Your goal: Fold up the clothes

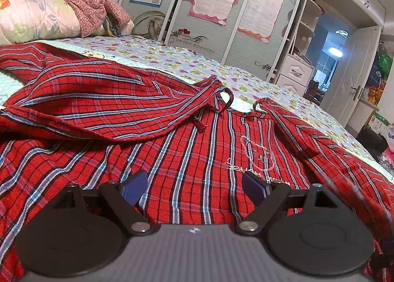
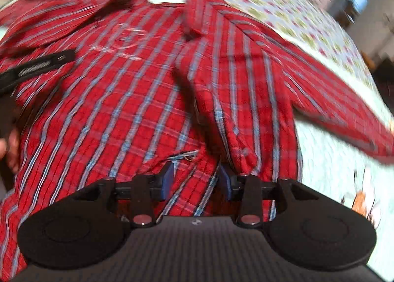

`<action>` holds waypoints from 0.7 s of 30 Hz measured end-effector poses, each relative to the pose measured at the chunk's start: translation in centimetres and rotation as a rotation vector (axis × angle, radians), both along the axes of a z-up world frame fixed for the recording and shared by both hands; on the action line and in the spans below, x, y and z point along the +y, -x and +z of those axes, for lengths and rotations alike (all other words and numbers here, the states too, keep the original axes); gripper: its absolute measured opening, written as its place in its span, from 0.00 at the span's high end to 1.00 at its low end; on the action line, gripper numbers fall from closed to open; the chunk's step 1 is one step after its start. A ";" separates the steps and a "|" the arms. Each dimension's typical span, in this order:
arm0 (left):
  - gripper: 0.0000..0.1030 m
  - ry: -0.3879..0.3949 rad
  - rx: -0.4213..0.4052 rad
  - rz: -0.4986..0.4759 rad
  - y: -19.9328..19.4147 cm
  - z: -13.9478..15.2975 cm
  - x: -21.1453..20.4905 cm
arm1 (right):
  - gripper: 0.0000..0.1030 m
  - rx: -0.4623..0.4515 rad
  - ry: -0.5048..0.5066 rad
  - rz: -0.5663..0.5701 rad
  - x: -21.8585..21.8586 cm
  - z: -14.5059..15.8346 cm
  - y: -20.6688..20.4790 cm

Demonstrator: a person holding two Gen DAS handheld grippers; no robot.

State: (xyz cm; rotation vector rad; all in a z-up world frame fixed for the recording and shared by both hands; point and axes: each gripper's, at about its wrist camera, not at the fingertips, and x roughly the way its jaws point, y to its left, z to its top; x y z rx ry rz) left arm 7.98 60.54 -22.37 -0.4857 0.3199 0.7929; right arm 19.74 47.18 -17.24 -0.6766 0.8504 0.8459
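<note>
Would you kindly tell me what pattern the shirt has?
The shirt is red plaid with blue, white and black stripes, clearest in the left wrist view.

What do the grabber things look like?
Both look alike. The left gripper and right gripper each have two blue ribbed pads on black hinged arms with silver pins, two round black discs, and a grey ridged body with a small white mark in the middle.
</note>
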 end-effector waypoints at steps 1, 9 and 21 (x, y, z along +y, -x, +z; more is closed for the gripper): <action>0.16 0.000 0.000 0.000 0.0 0.0 0.0 | 0.59 0.001 -0.001 -0.007 0.1 -0.4 -0.2; 0.15 0.007 -0.007 -0.001 0.2 0.0 0.1 | 0.84 0.290 -0.227 -0.041 -1.3 -0.6 -2.2; 0.15 0.015 -0.015 -0.004 0.2 -0.1 0.0 | 0.51 0.439 -0.357 0.109 -1.4 1.6 -1.1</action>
